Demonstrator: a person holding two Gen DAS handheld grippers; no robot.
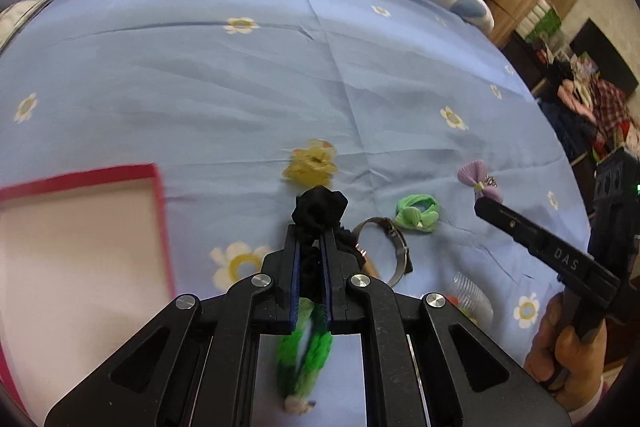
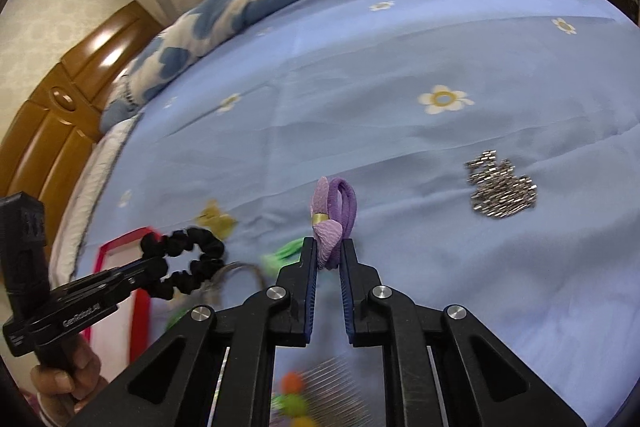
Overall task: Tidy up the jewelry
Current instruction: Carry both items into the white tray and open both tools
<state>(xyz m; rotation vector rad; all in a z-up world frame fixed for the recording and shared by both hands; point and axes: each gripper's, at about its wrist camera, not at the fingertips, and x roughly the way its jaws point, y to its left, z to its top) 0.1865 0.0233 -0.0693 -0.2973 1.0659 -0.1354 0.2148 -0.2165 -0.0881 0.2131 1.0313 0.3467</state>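
So you've got two pieces picked, none boxed as far as I can see; the box (image 1: pixel 80 247) w/ the red rim sits near left, and what shows of its inside looks bare.

Nearest you, a green hair tie (image 1: pixel 304 351) and a fine-tooth comb (image 2: pixel 332 383) lie under the grippers; a bit farther, the metal bangle (image 1: pixel 384 247), the green bow tie (image 1: pixel 416 213), a yellow claw clip (image 1: pixel 310 167); far right, the silver chain pile (image 2: pixel 502 189); all left to sort.

Your left gripper (image 1: pixel 314 239) is clamped on the black scrunchie (image 1: pixel 320 211), right by the box's right wall; your right gripper (image 2: pixel 329 251) is pinched on the purple bow tie (image 2: pixel 332 219), just off the sheet.

Both point steeply down over the bed; your hand (image 1: pixel 568 347) grips the right handle low.
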